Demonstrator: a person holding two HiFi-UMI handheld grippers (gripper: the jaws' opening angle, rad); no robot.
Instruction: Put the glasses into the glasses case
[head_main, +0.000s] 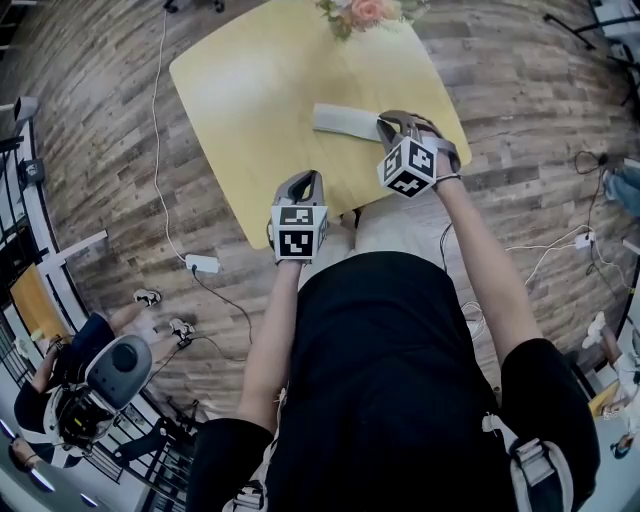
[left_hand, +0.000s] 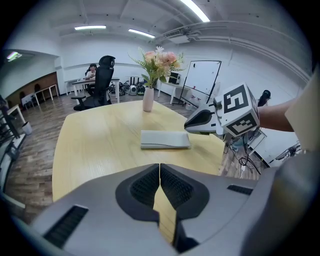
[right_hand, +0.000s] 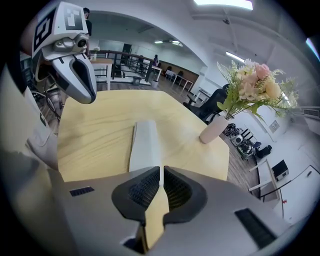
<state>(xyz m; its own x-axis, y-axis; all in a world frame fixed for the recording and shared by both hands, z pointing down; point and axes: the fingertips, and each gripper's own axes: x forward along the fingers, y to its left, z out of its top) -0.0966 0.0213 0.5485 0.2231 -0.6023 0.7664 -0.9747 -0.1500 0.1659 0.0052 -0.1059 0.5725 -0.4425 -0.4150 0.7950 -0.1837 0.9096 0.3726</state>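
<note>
A flat grey glasses case (head_main: 343, 119) lies closed on the yellow table (head_main: 260, 90); no glasses show in any view. My right gripper (head_main: 386, 123) hovers at the case's right end, jaws shut with nothing between them. In the right gripper view the case (right_hand: 144, 142) lies just beyond the shut right gripper (right_hand: 161, 171). My left gripper (head_main: 304, 180) hangs over the table's near edge, apart from the case and shut on nothing. From the left gripper (left_hand: 159, 167) I see the case (left_hand: 165, 139) farther out and the right gripper (left_hand: 201, 121) beside it.
A vase of pink flowers (head_main: 363, 12) stands at the table's far edge, past the case. Cables and a white power adapter (head_main: 201, 263) lie on the wooden floor to the left. A black office chair (left_hand: 98, 82) stands behind the table.
</note>
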